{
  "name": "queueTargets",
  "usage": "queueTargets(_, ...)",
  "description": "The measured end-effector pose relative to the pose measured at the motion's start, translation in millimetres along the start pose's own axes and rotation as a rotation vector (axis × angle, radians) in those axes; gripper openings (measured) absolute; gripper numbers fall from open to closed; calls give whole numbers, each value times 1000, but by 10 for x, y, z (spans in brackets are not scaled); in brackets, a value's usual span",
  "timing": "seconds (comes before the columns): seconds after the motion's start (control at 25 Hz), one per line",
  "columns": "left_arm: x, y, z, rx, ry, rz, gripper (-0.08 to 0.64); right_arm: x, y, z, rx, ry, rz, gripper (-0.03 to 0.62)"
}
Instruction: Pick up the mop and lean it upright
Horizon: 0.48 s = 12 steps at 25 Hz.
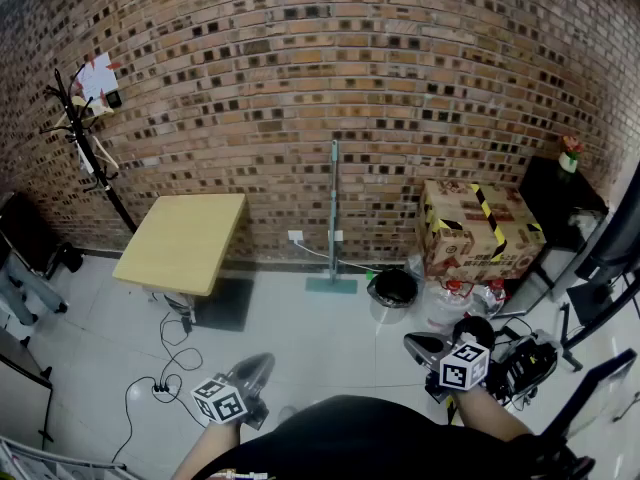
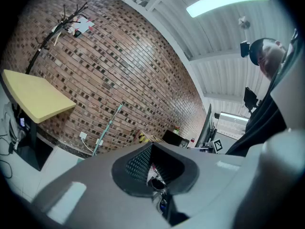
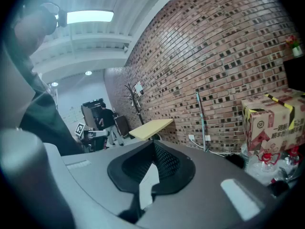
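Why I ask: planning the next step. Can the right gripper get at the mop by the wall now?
Probably not yet: the right gripper is shut and the mop leans well away across the floor, though nothing blocks a step forward.

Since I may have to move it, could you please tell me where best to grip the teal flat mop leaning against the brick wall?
Take the teal flat mop by its thin pole, about mid-height, coming from the room side, jaws either side. It stands upright against the brick wall, so its back is blocked.

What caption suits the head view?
Mop leaning upright against the brick wall, left gripper and right gripper shut and empty.
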State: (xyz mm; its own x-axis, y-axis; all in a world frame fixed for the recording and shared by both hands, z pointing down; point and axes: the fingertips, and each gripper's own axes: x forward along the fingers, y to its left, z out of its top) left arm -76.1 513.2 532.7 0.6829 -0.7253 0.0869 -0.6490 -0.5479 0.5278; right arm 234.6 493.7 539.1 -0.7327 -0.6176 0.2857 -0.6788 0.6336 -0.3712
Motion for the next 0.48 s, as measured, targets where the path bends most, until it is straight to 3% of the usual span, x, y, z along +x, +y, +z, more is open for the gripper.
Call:
queueTargets(0.24, 125, 531, 187, -27, 11, -17, -6, 507, -50, 147, -5, 10, -23, 14)
queueTargets(0.48, 454, 1372, 729, -29, 35, -82, -5, 1323, -201, 519, 18, -14, -98, 14)
